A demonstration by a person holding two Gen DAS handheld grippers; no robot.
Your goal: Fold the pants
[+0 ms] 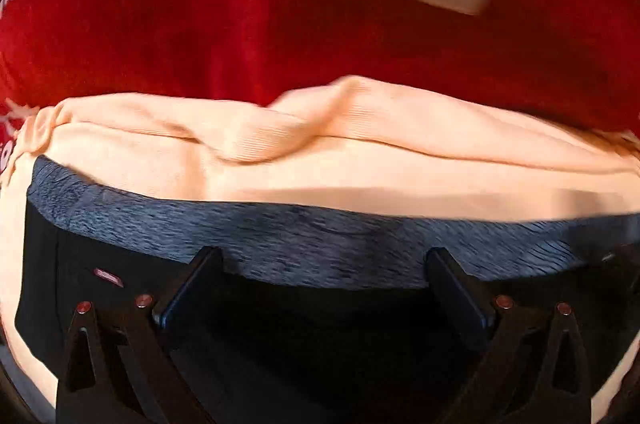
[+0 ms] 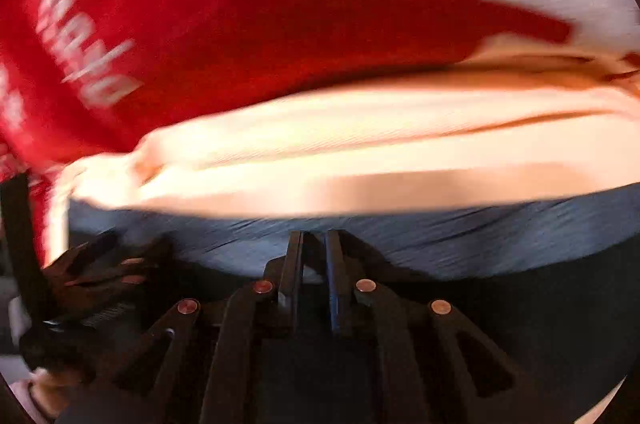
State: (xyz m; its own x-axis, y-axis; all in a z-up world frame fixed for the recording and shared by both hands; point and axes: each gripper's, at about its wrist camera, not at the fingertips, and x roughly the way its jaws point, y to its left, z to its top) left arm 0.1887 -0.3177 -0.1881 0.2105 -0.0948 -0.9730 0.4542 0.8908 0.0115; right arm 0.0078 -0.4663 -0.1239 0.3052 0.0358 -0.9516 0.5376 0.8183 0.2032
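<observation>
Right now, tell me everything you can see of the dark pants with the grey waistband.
The dark pants look black, of soft knit, with a heathered grey waistband along their far edge and a small pinkish label near the left. They lie over a peach cloth on red fabric with white print. The left tool stands open over the waistband; the right tool is shut at that band. Motion blur hides finer detail.

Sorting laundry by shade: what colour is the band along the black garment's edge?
Heathered grey-blue band, clearest in the left wrist view.

Both wrist cameras look steeply down, close over the peach pants [image 1: 360, 160] on red cloth [image 1: 160, 36]
</observation>
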